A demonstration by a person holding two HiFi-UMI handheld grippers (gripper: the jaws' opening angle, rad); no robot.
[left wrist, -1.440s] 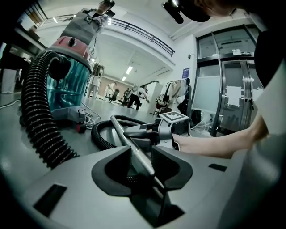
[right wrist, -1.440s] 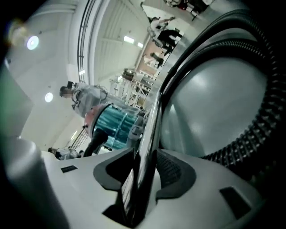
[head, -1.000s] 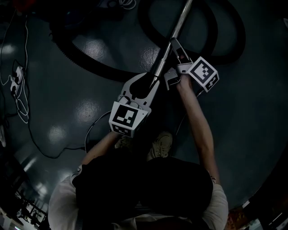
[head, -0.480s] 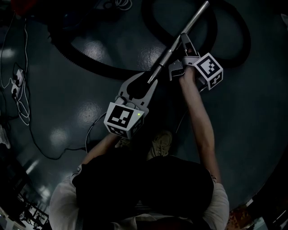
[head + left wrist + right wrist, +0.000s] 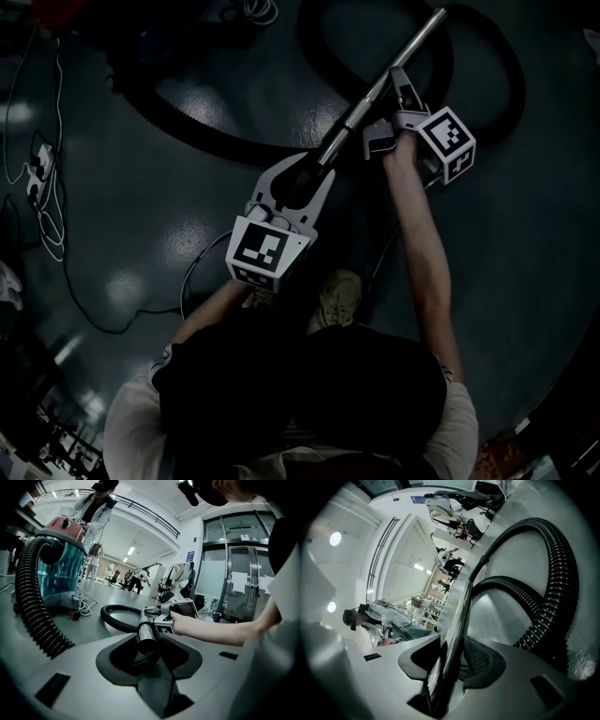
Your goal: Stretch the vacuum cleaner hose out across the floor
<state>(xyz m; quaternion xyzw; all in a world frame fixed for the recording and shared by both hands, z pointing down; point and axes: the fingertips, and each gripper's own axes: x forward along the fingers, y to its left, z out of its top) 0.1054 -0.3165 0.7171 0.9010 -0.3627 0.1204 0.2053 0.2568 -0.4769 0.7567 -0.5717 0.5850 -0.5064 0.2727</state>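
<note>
The left hand-held gripper (image 5: 307,172) is clamped on the wand (image 5: 394,66) at its near end, where the hose (image 5: 187,131) joins, and the right hand-held gripper (image 5: 386,105) grips the wand further up. The hose lies looped on the floor (image 5: 525,234) beyond and under the wand. Pulling with these loops crossed could cinch a kink or drag the vacuum (image 5: 58,564), and the smooth wand may slip through the jaws.

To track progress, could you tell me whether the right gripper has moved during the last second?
Yes: the right gripper shifted rightward, farther from the power strip at left.
</note>
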